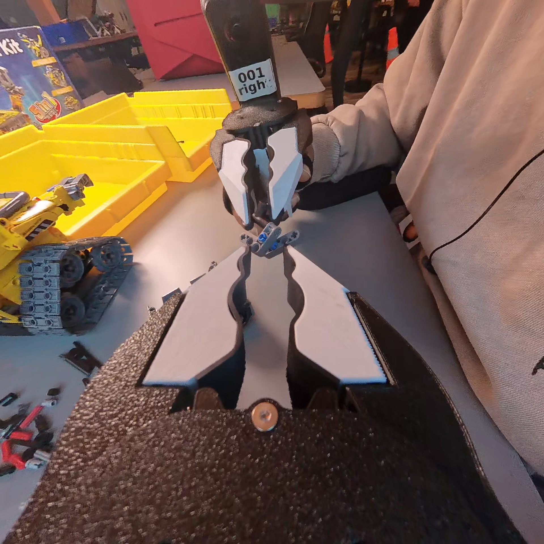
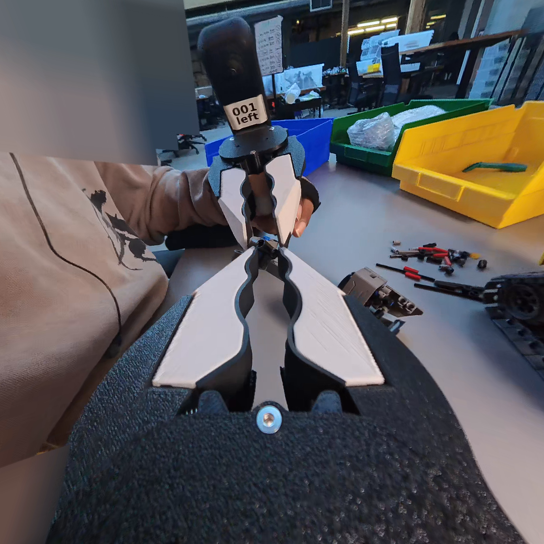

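Note:
My left gripper [image 1: 268,250] is shut on a small grey beam assembly with blue pins [image 1: 270,239], held just above the grey table [image 1: 338,235]. My right gripper [image 1: 263,220] faces it tip to tip from the far side. In the right wrist view my right gripper [image 2: 267,249] is shut on a small black connector piece [image 2: 262,244]. That piece touches the grey assembly held by the left gripper [image 2: 265,243]. How the two pieces join is hidden between the fingertips.
Yellow bins [image 1: 117,153] and a yellow tracked toy vehicle [image 1: 44,265] stand at the left, with loose red and black pieces [image 1: 23,435]. The right wrist view shows yellow [image 2: 471,182], green [image 2: 368,153] and blue bins [image 2: 309,138], loose pieces [image 2: 432,256] and a grey sub-assembly [image 2: 379,291]. The grippers are tip to tip, or close to it. From either gripper's tips it is about 20 cm to the yellow tracked toy vehicle [image 1: 44,265].

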`<state>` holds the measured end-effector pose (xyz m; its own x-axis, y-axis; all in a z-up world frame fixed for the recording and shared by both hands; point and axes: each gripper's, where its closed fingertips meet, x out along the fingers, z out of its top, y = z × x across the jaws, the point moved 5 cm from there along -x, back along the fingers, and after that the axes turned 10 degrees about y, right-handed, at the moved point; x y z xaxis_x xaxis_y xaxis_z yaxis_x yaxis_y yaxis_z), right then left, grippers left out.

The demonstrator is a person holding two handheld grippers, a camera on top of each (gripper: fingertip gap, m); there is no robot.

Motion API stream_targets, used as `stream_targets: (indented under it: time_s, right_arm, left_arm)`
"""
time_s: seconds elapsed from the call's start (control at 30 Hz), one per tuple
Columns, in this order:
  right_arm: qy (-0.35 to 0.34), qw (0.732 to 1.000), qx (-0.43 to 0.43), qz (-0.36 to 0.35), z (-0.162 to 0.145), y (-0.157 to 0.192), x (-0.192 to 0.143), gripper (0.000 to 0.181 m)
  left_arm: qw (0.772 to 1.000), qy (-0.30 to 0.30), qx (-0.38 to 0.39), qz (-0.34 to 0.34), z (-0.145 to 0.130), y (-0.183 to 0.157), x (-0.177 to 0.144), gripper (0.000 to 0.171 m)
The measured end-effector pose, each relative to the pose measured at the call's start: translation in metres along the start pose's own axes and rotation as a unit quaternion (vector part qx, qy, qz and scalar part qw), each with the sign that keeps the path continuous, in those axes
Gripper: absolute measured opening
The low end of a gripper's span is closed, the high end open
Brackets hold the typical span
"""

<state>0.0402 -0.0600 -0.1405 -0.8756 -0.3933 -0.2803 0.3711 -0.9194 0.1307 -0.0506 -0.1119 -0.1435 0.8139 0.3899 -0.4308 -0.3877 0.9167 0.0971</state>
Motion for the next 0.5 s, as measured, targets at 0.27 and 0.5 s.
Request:
stream_targets:
  time_s: [0.27, 0.5]
  right_arm:
    - [0.006, 0.989, 0.141, 0.038, -0.009, -0.012, 0.006, 0.013]
    - [0.017, 0.974, 0.223, 0.031, -0.02, -0.022, 0.008, 0.013]
  left_arm:
    - [0.999, -0.015, -0.035, -0.005, -0.001, 0.007, 0.0, 0.017]
    - [0.997, 0.049, 0.002, 0.056, -0.011, 0.01, 0.012, 0.012]
